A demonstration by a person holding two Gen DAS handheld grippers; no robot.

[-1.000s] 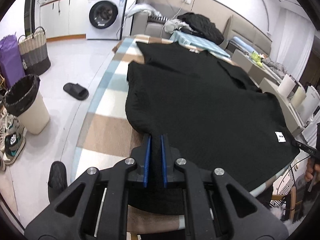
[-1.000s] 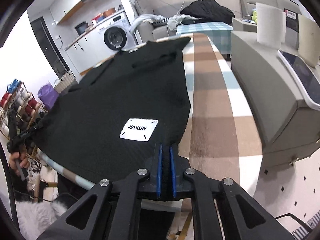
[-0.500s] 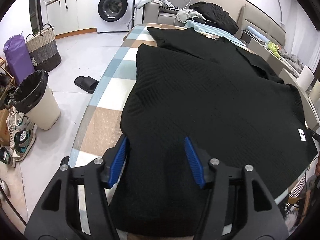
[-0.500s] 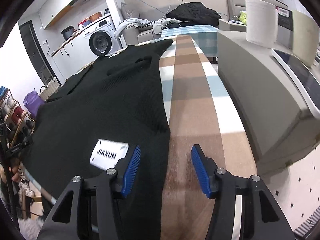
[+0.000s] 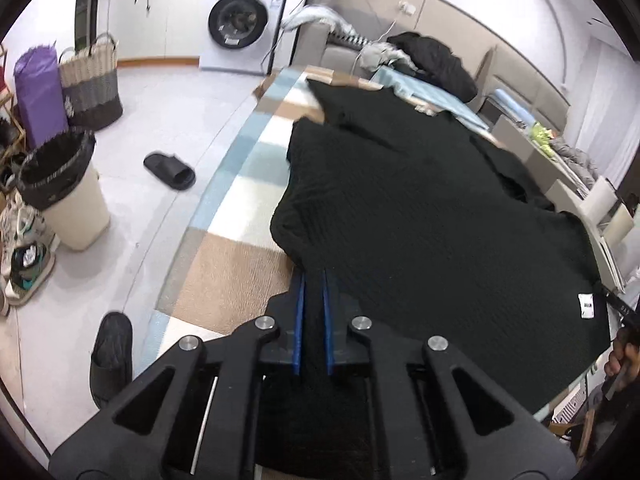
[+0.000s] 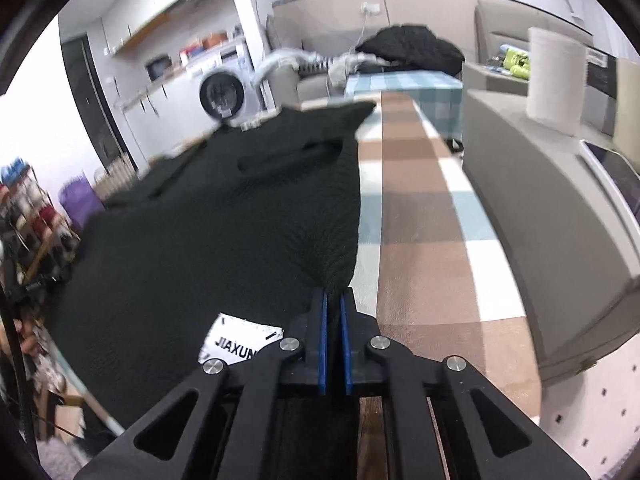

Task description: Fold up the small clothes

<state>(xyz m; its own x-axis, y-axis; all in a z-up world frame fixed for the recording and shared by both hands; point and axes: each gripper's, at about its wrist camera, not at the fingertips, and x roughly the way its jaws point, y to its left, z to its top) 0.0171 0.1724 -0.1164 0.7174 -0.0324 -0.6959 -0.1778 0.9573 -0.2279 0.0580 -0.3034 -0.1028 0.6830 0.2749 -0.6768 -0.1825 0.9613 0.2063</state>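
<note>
Even indoor light, no hard shadows; fisheye curvature bends room edges inside a black circular vignette; motion blur smears the right wrist view, where the black garment [image 6: 224, 216] loses detail

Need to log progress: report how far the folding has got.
Done: the black sweater lies spread flat on the checked table. In hand: the left gripper and right gripper are each clamped on a corner of the near hem. Left: no fold is visible yet, so all the folding.
</note>
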